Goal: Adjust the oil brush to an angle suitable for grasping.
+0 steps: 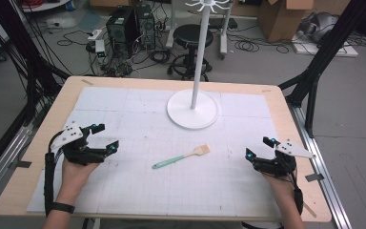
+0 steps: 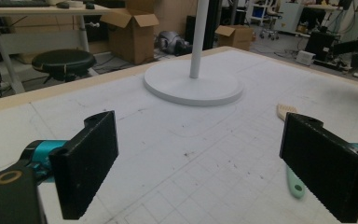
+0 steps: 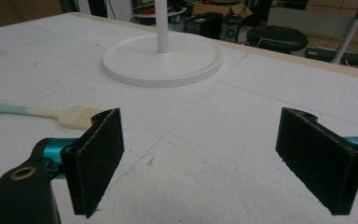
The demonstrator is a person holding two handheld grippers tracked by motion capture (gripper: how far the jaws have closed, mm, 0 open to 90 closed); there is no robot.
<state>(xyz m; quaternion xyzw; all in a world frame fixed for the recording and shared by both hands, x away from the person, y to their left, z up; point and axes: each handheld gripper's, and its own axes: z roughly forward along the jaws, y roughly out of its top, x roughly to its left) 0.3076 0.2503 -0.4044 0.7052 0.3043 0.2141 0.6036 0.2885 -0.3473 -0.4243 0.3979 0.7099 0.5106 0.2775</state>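
Your table (image 1: 286, 143) is a pale wooden top covered by a white gridded mat (image 1: 138, 191) that reaches nearly to every edge. On the far half of the mat, at the middle, stands a white rack stand (image 1: 192, 109): a round flat base with a thin upright pole rising from its centre, hooks at the top.

Your left gripper (image 1: 106, 138) sits over the near-left part of the mat, held in your left hand (image 1: 76, 174). Its jaws stand wide apart with bare mat between them; nothing is held. Your right gripper (image 1: 256, 148) sits over the near-right part, held in your right hand (image 1: 279, 183), jaws likewise spread wide and gripping nothing.

The pastry brush (image 1: 181, 157) lies flat on the mat between the two grippers, well apart from both and nearer to you than the stand's base. Its mint-green handle points toward your left, its pale bristle head toward the right and slightly away. It touches neither gripper nor the stand.
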